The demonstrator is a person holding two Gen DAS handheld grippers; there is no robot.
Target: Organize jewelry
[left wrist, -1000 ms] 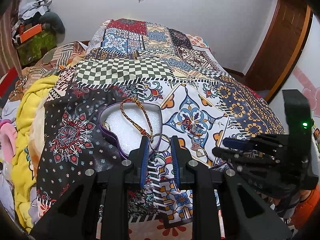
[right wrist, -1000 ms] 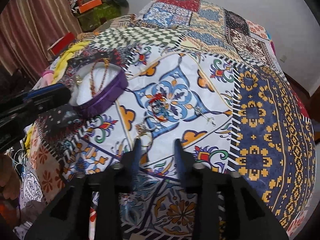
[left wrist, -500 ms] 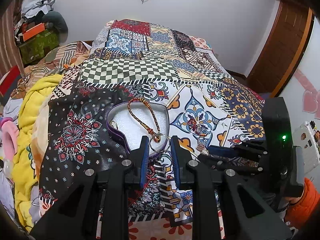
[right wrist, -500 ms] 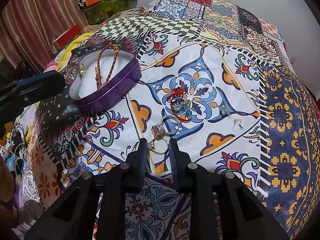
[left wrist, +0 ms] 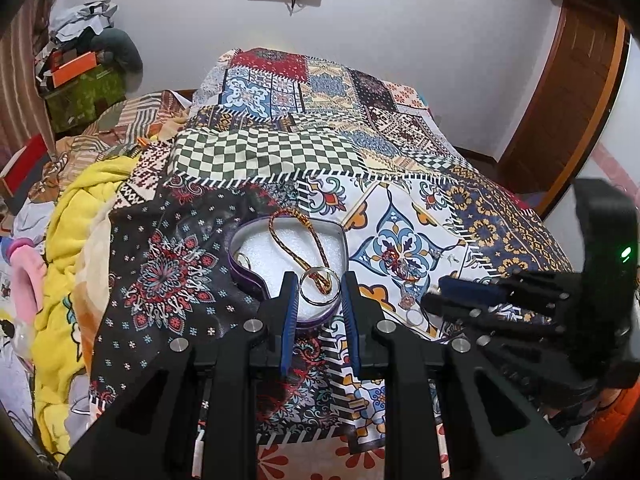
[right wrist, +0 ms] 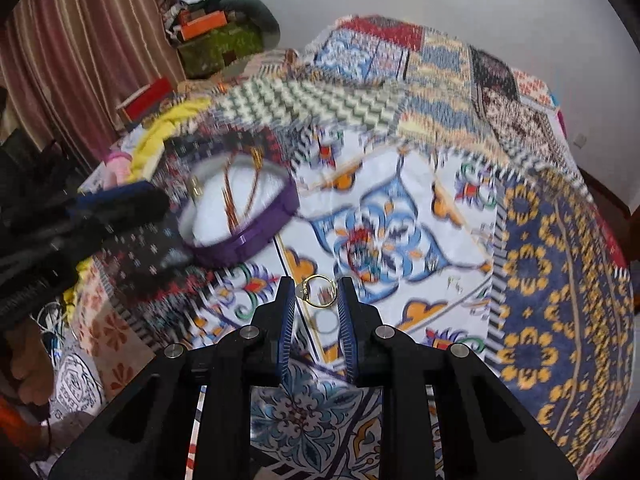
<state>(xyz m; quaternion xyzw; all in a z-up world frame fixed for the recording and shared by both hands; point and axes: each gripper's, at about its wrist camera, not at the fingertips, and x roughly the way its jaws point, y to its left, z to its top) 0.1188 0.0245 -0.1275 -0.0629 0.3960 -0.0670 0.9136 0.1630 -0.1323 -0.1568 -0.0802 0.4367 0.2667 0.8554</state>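
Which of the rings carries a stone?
The gold ring between the right gripper's fingers: a pale stone on its left side. The left gripper's silver ring is a plain band.

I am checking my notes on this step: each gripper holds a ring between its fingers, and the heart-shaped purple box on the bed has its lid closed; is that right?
Not quite. The purple box is open, not closed: the left wrist view shows its white lining with a braided cord lying inside. The rest stands: the left gripper holds a silver ring, and the right gripper holds a gold ring.
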